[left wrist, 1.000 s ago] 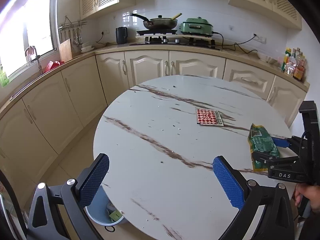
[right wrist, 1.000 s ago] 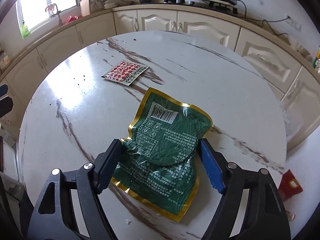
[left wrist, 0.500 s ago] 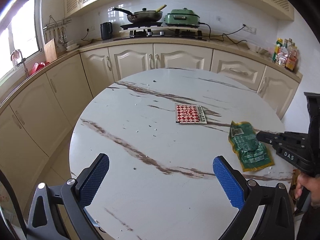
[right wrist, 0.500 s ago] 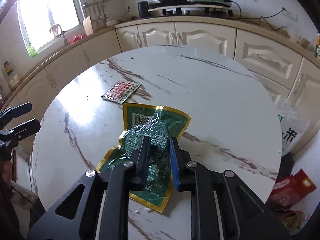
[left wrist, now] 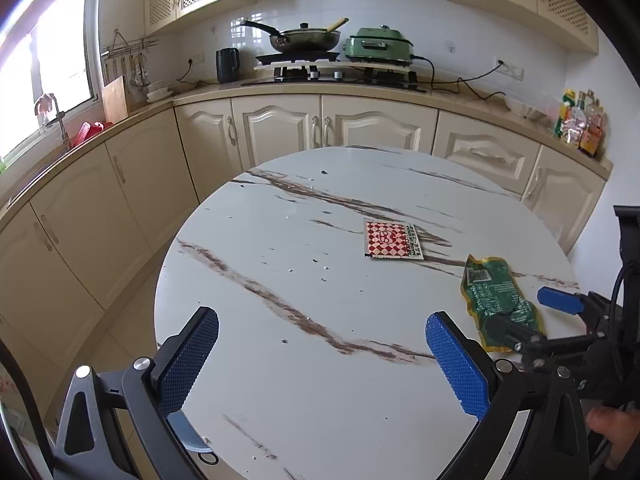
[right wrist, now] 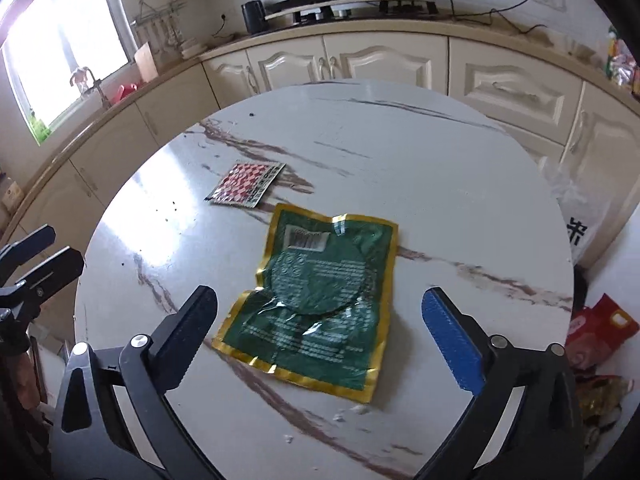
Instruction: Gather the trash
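Right wrist view: right tongs (right wrist: 320, 320) opening, jaws spread wide, pads clear of the green gold-edged wrapper (right wrist: 316, 300), which lies crumpled and flat on the counter (right wrist: 440, 184) between and ahead of them. Left tongs (left wrist: 322, 352) gape wide, holding nothing, over bare marble. Red-and-white checkered packet (left wrist: 393, 239) lies just beyond the wrapper. Round white counter, brown veins, dark crumbs. Cream cabinets (left wrist: 276, 128), frying pan (left wrist: 304, 38) on hob, bright window.
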A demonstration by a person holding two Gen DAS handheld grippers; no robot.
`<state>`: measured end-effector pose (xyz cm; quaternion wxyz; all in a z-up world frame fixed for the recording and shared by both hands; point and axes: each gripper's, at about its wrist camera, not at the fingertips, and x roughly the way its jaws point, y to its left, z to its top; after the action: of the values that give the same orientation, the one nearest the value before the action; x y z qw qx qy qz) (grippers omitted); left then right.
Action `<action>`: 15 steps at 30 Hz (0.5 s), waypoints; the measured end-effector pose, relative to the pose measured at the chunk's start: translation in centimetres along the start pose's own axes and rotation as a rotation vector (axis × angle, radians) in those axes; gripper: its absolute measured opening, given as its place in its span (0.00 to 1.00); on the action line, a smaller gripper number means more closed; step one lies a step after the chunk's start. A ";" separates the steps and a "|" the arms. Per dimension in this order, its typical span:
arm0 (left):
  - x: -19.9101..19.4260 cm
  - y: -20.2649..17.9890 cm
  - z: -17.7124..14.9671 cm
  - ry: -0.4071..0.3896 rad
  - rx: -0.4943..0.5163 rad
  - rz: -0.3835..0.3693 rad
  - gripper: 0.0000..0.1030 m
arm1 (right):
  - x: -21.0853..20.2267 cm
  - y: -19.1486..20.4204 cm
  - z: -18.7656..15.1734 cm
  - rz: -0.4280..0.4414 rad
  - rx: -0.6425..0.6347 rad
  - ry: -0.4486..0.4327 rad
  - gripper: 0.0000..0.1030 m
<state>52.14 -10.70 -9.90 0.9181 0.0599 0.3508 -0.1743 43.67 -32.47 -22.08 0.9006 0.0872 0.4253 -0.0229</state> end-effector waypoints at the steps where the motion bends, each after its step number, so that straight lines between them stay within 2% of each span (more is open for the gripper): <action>1: -0.2 0.2 -0.1 -0.001 0.001 0.002 0.99 | 0.1 1.1 -0.2 -0.020 -0.030 0.003 1.00; 4: -0.7 0.5 -0.3 -0.004 0.001 0.003 0.99 | 1.5 3.2 -0.7 -0.114 -0.119 0.051 1.00; 6: -1.1 0.7 -0.5 -0.009 0.002 -0.012 0.99 | 2.2 3.3 -1.0 -0.163 -0.130 0.072 1.00; 9: -1.5 0.8 -0.7 -0.010 0.015 -0.023 0.99 | 2.4 2.2 -0.9 -0.149 -0.095 0.081 0.99; 13: -1.9 0.6 -1.1 -0.012 0.020 -0.041 0.99 | 1.9 0.3 -1.0 -0.134 -0.093 0.051 0.96; 15: -2.1 0.6 -1.2 -0.010 0.021 -0.044 0.99 | 1.5 -0.3 -0.9 -0.135 -0.092 0.047 0.86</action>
<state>50.15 -9.29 -9.46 0.9152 0.0611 0.3455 -0.1983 43.88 -32.58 -23.87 0.8899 0.0176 0.4516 -0.0620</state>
